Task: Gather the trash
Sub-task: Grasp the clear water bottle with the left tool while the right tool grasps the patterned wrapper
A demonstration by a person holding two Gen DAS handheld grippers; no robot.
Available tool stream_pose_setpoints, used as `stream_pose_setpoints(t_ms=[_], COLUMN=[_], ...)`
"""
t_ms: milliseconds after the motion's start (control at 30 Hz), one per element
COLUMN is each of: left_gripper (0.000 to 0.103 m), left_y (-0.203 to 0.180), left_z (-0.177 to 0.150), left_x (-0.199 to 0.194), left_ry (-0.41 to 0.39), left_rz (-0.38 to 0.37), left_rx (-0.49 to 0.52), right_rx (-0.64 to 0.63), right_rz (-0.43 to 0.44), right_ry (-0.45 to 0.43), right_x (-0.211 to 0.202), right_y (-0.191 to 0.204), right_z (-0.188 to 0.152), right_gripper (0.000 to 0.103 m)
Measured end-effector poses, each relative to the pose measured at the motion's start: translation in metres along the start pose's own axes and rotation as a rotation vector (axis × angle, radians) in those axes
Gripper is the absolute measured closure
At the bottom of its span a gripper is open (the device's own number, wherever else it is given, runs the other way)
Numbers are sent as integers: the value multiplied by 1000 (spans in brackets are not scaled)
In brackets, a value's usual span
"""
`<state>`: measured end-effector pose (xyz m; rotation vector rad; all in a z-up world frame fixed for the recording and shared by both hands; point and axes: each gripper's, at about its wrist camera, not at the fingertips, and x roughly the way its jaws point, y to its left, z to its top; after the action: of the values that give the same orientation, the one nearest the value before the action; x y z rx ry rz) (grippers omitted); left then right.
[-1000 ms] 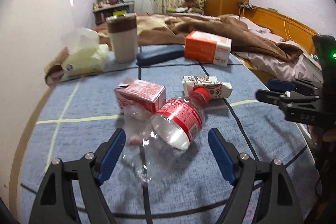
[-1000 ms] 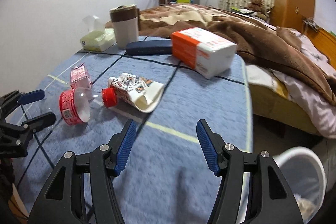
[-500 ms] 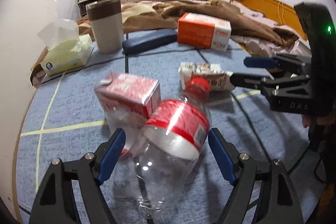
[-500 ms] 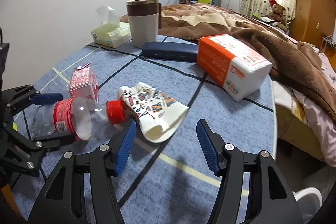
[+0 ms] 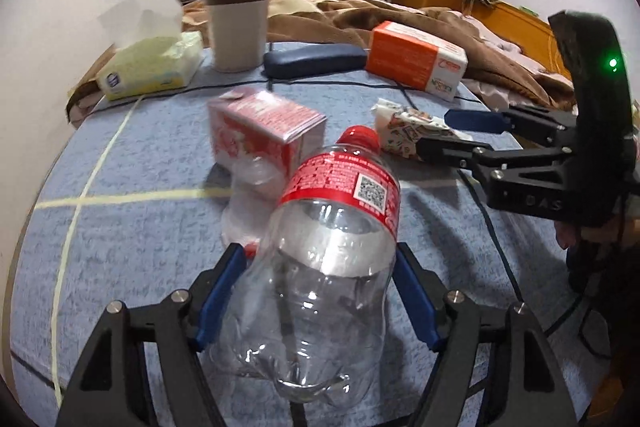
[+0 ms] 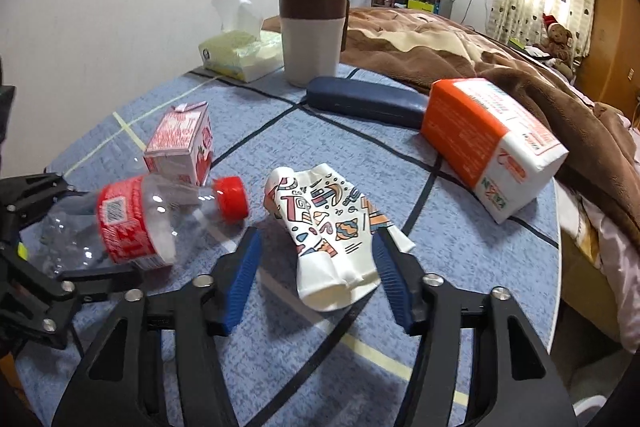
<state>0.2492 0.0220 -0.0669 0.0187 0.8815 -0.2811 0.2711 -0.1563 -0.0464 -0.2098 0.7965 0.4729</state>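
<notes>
Left hand-held gripper (image 5: 318, 295) is closing round the clear crushed plastic bottle with the red label (image 5: 320, 267), pads at its flanks, not yet clearly pressing. Right hand-held gripper (image 6: 316, 277) is closing too, straddling the flattened white patterned paper cup (image 6: 328, 231), not yet clenched. Best squeeze gently: thin plastic buckles and slips. Just beyond the bottle, the red-and-white milk carton (image 5: 264, 131) waits on the blue counter (image 5: 132, 227).

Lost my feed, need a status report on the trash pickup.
Left gripper closing around bottle. Right gripper closing around crushed cup. Red carton close behind bottle.
</notes>
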Motion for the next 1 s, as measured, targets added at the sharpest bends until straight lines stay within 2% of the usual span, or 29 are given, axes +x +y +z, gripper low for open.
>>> stream_pose_setpoints(t_ms=[67,233,533,767,833,900,1000], left_gripper=[27,28,27,28,29,38,38], left_y=[3,4,0,-7,-11,-16,-18], left_z=[-4,-11,-1,0,-1,-1,-4], left_x=[-1,-4,-9,6,6,6,5], left_ry=[4,15,-26,28,27,29,32], left_rz=[7,-4,-67,-50,-58,-56,-47], left_rx=[-20,-46,-55,-41,-35,-24,-28], right_rx=[0,15,54,108,122,135,146], right_rz=[-4,5,-2,-28,-31,-41,-53], right_ry=[16,31,45,44,43,44,41], right_x=[6,12,7,-6,-10,-14,-20], right_y=[1,0,-4,-12,-13,-15,-16], right_z=[0,-2,-7,-19,-22,-25,-30], right_gripper=[61,79,80,81,81,81,81])
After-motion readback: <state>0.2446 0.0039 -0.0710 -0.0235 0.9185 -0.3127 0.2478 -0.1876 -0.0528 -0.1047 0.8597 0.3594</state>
